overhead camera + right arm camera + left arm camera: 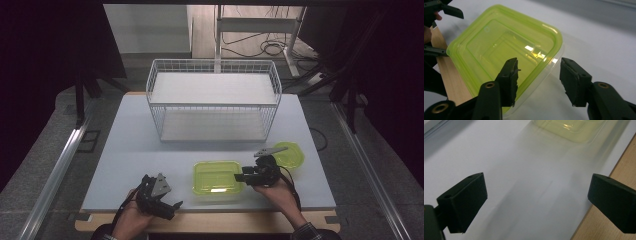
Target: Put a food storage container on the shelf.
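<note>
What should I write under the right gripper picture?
Right gripper straddling the rim of the green container, jaws not yet pinching.

My table [135, 150]: pale grey-white top on a light wooden board [210, 222], bearing a white wire rack [214, 100] with two shelves. Grey floor [45, 150], metal rails [60, 165] either side; dark surroundings. Behind: white desk frame [260, 25], loose black cables [270, 47].
</note>
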Available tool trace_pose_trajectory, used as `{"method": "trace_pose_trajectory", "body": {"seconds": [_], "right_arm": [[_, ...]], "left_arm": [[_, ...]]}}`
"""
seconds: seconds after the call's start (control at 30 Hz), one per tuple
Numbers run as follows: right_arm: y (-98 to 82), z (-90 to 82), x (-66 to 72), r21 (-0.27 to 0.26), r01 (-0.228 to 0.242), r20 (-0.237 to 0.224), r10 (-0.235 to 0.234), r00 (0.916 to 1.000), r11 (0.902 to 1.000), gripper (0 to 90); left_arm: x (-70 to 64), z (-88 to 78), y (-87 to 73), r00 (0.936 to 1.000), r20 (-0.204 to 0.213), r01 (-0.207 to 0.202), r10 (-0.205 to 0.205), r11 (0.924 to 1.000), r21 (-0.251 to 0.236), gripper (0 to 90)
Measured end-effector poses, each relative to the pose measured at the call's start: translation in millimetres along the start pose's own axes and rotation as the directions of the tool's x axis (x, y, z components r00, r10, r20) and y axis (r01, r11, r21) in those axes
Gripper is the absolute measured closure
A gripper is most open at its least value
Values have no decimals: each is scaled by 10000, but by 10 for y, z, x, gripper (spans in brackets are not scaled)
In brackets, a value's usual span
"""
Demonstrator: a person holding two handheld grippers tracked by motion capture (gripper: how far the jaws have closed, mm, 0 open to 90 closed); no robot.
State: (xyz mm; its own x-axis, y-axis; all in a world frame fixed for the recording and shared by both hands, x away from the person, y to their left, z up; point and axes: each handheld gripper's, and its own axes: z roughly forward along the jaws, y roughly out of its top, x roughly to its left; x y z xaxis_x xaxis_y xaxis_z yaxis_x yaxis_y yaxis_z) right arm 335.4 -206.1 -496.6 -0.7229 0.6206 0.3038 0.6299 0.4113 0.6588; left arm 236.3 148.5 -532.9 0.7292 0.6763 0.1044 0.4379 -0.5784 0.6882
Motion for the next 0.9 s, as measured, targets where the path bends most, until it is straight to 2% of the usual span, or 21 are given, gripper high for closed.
{"method": "trace_pose_trajectory", "body": {"seconds": [0.13,0.17,0.2,0.23,0.63,0.7,0.8,0.9], "right_arm": [[-5,15,-7,120,-270,-254,273,9993,9996,529],[-6,17,-22,177,-528,-407,535,9977,9984,549],[-6,17,-22,177,-528,-407,535,9977,9984,549],[-8,13,-43,220,-816,-533,827,9952,9964,579],[28,22,-65,346,-1460,-879,1485,9850,9887,674],[35,34,-82,361,-1781,-1097,1811,9773,9833,705],[49,48,-99,379,-2247,-1661,2279,9594,9737,764],[60,52,-106,405,-2515,-2030,2544,9455,9670,792]], "left_arm": [[-15,9,2,10000,-5,-90,90,9999,48,25],[-19,11,2,9999,-4,-152,152,9998,85,25],[-21,13,3,9998,-8,-184,184,9998,92,25],[-24,14,4,9998,-16,-211,212,9997,96,25],[-40,18,6,9993,-88,-367,369,9992,147,25],[-43,20,6,9992,-104,-386,388,9991,149,25],[-46,21,6,9990,-120,-420,422,9990,157,25],[-48,18,6,9989,-129,-439,441,9989,148,25]]}}
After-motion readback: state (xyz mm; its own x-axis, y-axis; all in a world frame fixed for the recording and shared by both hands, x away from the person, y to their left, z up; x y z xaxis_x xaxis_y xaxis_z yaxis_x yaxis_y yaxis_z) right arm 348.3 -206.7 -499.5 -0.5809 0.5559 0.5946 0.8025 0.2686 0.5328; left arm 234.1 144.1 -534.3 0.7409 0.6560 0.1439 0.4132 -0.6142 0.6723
